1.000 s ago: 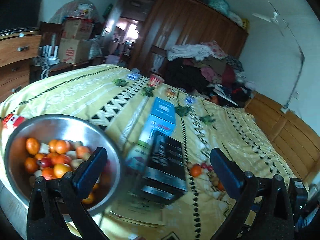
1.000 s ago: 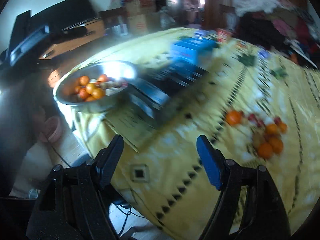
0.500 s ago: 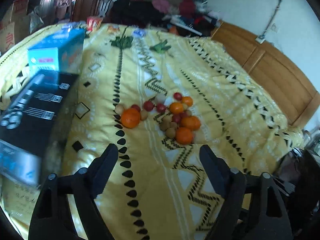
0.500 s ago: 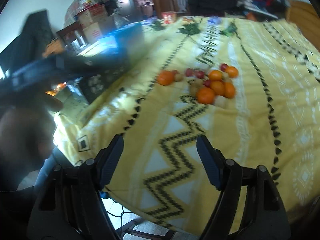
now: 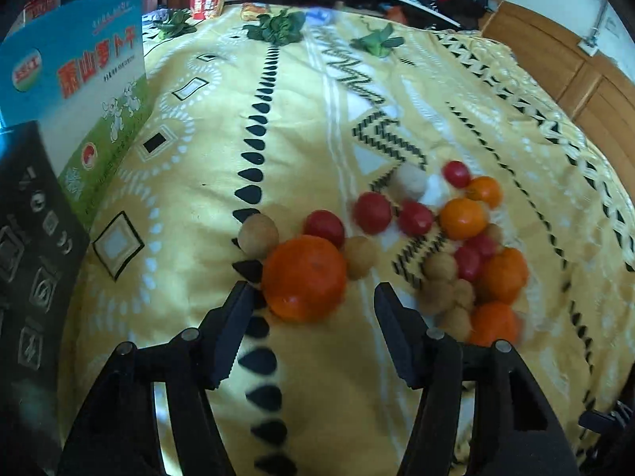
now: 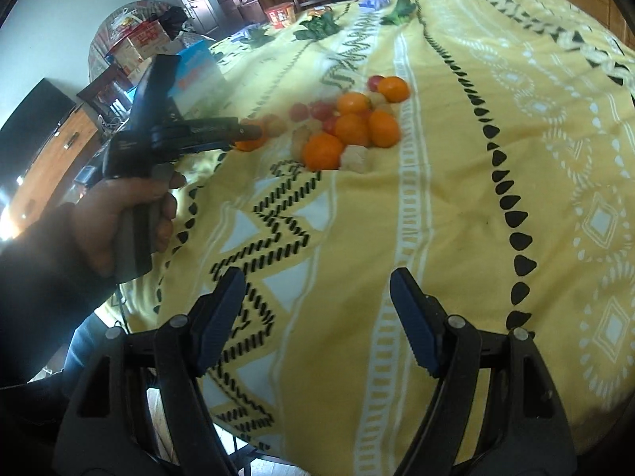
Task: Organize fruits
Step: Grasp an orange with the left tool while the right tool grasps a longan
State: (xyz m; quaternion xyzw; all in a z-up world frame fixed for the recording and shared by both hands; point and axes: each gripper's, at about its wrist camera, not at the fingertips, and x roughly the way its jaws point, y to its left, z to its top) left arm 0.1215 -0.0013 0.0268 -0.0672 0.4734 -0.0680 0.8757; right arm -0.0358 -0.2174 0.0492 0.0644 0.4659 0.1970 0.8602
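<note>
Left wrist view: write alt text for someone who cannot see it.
The open left gripper, its jaws just closing, reaches toward a large orange lying untouched on a yellow patterned bedspread. More oranges, red and tan fruits cluster right; a blue box stands left.

Bed [image 5: 301, 127] covered by yellow patterned spread. Lying on it: cluster of oranges [image 5: 303, 277], red cherry tomatoes [image 5: 372, 212] and tan round fruits [image 5: 258, 235]; blue carton [image 5: 79, 91]; black box [image 5: 27, 238]; leafy greens [image 5: 278, 27] at far end.

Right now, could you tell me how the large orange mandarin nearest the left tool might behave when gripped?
The large orange mandarin looks round, so it would probably roll on the soft yellow patterned bedspread. Its skin seems smooth and may slip. It touches a small tan fruit, likely nudging it.
</note>
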